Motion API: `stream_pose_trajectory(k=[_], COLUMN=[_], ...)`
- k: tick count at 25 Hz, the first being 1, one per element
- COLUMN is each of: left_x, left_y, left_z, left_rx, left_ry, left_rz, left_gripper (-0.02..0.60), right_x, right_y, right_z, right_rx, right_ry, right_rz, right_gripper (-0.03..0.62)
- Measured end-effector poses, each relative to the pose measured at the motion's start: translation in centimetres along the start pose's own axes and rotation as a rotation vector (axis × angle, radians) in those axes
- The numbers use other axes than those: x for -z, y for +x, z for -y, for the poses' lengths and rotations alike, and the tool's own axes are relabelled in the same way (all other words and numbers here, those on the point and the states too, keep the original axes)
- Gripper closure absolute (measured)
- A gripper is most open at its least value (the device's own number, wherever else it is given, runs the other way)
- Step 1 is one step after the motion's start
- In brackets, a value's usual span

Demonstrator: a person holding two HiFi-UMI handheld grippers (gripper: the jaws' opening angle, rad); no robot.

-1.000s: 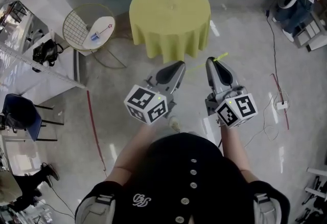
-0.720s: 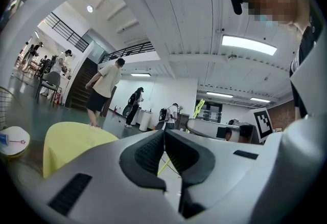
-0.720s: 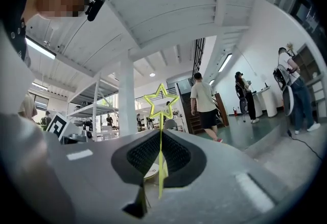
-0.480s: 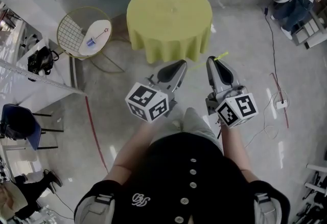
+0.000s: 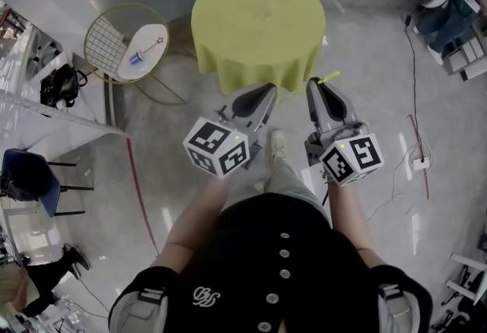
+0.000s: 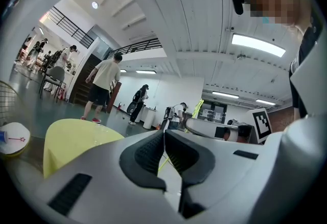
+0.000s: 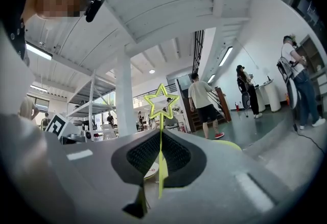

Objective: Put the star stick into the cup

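Observation:
My right gripper [image 5: 316, 86] is shut on a thin yellow star stick [image 5: 329, 82]. In the right gripper view the stick [image 7: 160, 161] rises between the pads and its outlined star [image 7: 161, 104] stands above the jaws. My left gripper [image 5: 266, 90] is beside it, its pads closed together with nothing between them [image 6: 163, 133]. A blue cup [image 5: 137, 59] and a red star stick [image 5: 157, 42] lie on a small white side table [image 5: 152, 33] far off at the left. That side table [image 6: 13, 138] also shows at the left edge of the left gripper view.
A round table with a yellow cloth [image 5: 259, 20] stands just ahead of both grippers. A wire chair [image 5: 106, 39], a black bag [image 5: 65, 79] and a blue chair [image 5: 30, 176] sit at the left. Cables [image 5: 415, 134] run over the floor at the right. People stand farther back [image 6: 104, 85].
The person has stepped forward, a foot now showing between the grippers, and the yellow table has drawn closer. Both grippers keep their pose, the right still holding the stick.

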State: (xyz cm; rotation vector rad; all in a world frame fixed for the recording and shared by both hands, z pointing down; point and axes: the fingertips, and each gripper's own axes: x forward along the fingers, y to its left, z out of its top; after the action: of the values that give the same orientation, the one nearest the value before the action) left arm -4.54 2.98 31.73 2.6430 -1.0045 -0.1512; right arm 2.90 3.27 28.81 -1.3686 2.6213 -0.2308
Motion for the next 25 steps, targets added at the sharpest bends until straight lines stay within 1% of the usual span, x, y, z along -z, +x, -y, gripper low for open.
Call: stream_pose_trajectory(k=[5, 16, 25], left_x=[-0.7, -3.1, -4.3], left_y=[2.9, 11.5, 16.8], left_z=[-2.5, -7.6, -10.7], left_rx=[-0.007, -0.040, -0.086], left_ry=[0.002, -0.014, -0.026], left_rz=[0.003, 0.000, 0.012], left_gripper=[0.565, 0.565, 0.565], right_x=[-0.2, -1.7, -2.5], right_y=[2.8, 9.7, 13.9], right_z=[2.6, 10.1, 15.0], right_rx=[-0.006, -0.031, -0.093], right_ry=[0.005, 0.022, 0.031], right_rz=[0.008, -0.003, -0.030], right_gripper=[0.585, 0.585, 0.585])
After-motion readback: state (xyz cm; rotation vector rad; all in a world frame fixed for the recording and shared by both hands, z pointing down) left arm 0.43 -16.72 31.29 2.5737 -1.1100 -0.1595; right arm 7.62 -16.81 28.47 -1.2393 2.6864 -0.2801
